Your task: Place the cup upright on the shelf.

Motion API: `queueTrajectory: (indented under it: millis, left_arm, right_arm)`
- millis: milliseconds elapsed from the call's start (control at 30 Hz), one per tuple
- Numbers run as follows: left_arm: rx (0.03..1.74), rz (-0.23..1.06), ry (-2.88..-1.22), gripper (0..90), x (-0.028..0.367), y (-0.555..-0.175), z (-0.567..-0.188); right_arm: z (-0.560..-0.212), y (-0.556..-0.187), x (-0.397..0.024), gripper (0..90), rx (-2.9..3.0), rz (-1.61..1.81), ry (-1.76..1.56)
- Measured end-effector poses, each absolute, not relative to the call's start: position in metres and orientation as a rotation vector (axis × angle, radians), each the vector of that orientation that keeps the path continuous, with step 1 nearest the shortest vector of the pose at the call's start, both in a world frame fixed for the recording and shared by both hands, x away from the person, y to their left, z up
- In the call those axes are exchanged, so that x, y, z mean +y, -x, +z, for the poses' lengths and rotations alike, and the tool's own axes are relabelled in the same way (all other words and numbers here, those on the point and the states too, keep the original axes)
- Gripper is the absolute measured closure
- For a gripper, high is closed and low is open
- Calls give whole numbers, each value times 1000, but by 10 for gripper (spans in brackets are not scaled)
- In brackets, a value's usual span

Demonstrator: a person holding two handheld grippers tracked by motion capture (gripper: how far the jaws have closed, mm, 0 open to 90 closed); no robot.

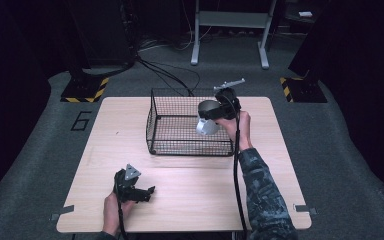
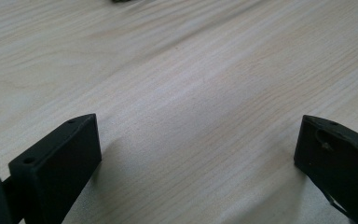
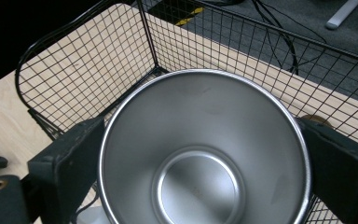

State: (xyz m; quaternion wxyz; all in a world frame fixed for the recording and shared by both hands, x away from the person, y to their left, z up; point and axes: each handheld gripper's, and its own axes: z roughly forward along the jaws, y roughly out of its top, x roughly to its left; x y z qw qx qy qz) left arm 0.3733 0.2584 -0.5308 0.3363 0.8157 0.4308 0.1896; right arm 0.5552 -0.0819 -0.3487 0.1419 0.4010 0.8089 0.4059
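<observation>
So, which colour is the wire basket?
Black wire basket, clearest in the right gripper view.

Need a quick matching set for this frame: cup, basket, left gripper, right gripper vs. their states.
Things:
1. cup
2. basket
3. left gripper
4. right gripper

States:
A. open, low over bare tabletop
B. black wire, on the table's far half
C. shiny metal, empty, held over the basket
D. shut on the cup's sides

Pairs: 1-C, 2-B, 3-A, 4-D
</observation>
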Motion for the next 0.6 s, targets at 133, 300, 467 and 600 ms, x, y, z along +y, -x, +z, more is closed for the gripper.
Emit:
queueTrajectory:
  millis: [133,300,467,600]
  left_arm:
    - [1126,495,-2125,5,258,-373,-531]
    - [1126,500,-2124,5,258,-373,-531]
    - [1125,501,-2124,5,258,-373,-531]
    - [1126,500,-2124,5,258,-373,-531]
  right_arm:
    - [-353,-561,-79,57,2330,1157,-1182]
    - [-359,-568,-76,57,2331,1143,-1214]
    - [-364,-573,-72,57,2328,1129,-1232]
    - [-370,-578,-68,57,2327,1111,-1245]
